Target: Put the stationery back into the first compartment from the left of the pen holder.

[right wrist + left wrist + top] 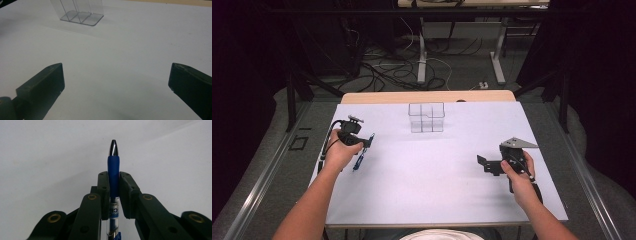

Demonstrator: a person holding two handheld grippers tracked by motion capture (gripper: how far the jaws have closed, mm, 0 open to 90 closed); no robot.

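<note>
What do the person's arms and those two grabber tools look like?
Both forearms are bare, with no sleeves showing. The left gripper and right gripper are black, each with two chunky jaws. In the left gripper view the jaw arms carry round brass-coloured rivets. A black cable trails from each handle, and the right gripper has a grey three-cornered plate on top.

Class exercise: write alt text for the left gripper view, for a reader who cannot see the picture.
A blue pen stands clamped between the two black jaws of the left gripper, its silver tip pointing up past them and its clear barrel running down between them. Behind it lies the plain white table.
</note>
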